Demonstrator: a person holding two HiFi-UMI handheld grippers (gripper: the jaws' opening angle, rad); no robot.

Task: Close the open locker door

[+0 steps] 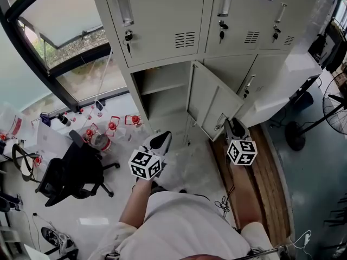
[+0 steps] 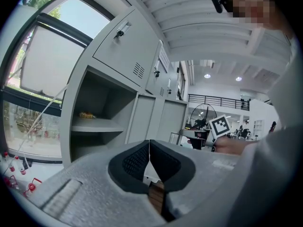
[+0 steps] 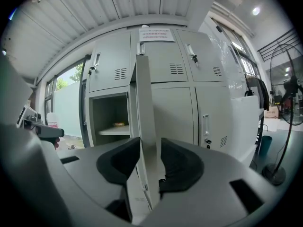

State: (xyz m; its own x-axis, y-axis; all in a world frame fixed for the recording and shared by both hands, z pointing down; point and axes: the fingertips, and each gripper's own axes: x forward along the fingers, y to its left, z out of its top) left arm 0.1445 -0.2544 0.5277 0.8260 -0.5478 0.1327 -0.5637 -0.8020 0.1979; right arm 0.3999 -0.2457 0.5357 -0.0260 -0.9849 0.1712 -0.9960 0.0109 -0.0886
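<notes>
The locker door (image 1: 214, 99) stands ajar, swung out right of the open compartment (image 1: 160, 93). Right claw (image 3: 150, 157), jaws apart, straddles the door's free edge; left claw (image 2: 149, 157) closed, empty. Best practice: push flat against the outer face toward the compartment until it seats.

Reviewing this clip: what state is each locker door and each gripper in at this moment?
Lower locker door: open, swung well out from its compartment.
Upper locker door: shut.
Left gripper: shut, nothing between its jaws.
Right gripper: open, jaws astride the lower locker door's free edge, not clamped on it.
</notes>
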